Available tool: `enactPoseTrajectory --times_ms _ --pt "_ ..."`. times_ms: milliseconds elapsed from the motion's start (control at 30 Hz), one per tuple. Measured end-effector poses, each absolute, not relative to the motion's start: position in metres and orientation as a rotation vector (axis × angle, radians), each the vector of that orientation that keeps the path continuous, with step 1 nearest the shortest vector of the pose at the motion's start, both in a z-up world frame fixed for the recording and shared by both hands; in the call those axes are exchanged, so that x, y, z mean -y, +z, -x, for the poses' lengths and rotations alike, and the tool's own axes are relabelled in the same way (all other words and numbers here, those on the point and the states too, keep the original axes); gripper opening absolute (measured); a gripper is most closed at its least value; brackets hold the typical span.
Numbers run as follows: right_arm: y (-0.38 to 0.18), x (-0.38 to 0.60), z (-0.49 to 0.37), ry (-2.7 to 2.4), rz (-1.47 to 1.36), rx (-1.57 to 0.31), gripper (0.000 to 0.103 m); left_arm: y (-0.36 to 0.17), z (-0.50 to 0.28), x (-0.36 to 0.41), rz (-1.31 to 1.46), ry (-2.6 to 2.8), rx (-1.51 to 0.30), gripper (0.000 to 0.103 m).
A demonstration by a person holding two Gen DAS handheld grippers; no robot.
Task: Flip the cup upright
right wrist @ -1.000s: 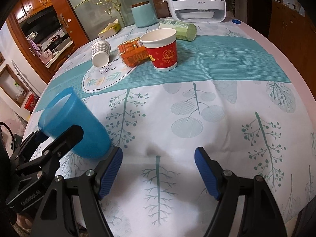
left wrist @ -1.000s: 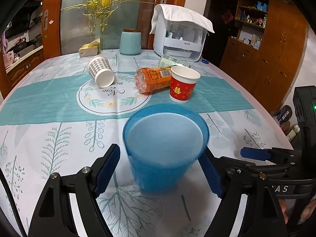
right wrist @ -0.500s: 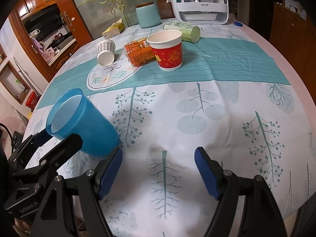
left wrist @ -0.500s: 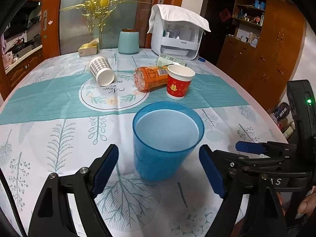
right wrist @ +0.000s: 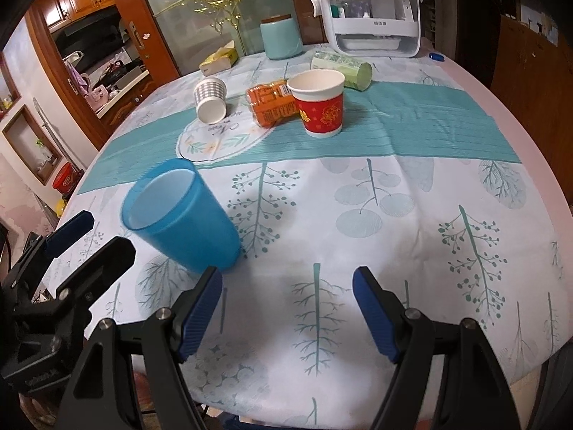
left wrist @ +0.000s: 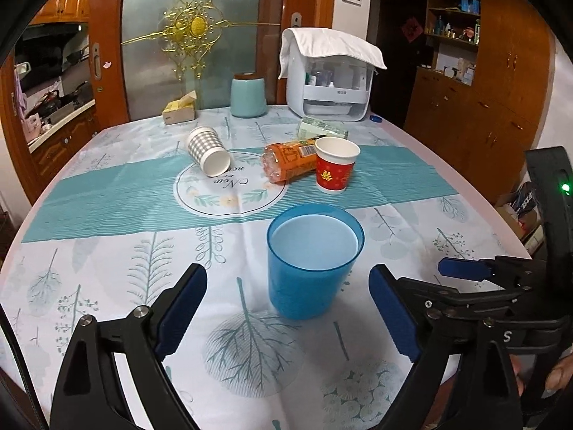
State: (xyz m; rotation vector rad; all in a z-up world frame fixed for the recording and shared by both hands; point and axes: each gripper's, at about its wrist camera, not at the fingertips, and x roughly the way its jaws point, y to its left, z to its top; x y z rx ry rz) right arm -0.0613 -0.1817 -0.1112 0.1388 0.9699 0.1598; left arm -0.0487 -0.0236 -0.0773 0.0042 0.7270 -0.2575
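A blue plastic cup (left wrist: 308,261) stands upright on the tablecloth, mouth up; it also shows in the right wrist view (right wrist: 182,215). My left gripper (left wrist: 286,308) is open and empty, its blue pads apart from the cup, a little nearer than it. My right gripper (right wrist: 286,308) is open and empty over the tablecloth, to the right of the cup. A grey checked paper cup (left wrist: 209,150) lies on its side farther back. A red paper cup (left wrist: 335,165) stands upright.
An orange bottle (left wrist: 290,159) and a green can (left wrist: 322,130) lie on their sides mid-table. A teal canister (left wrist: 248,95), a tissue box (left wrist: 179,109) and a white appliance (left wrist: 329,79) stand at the back. The table edge (right wrist: 530,143) curves at right.
My left gripper has let go of the blue cup and drawn back from it; the cup now stands free on the cloth. The right gripper has lifted slightly.
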Motion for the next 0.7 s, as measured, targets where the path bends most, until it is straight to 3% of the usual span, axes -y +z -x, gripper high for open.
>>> enactPoseTrajectory --times_ms 700 --pt "-0.062 0.178 0.093 0.189 -0.183 -0.831 0.076 -0.036 0.068 0.009 0.113 -0.150 -0.835 0.092"
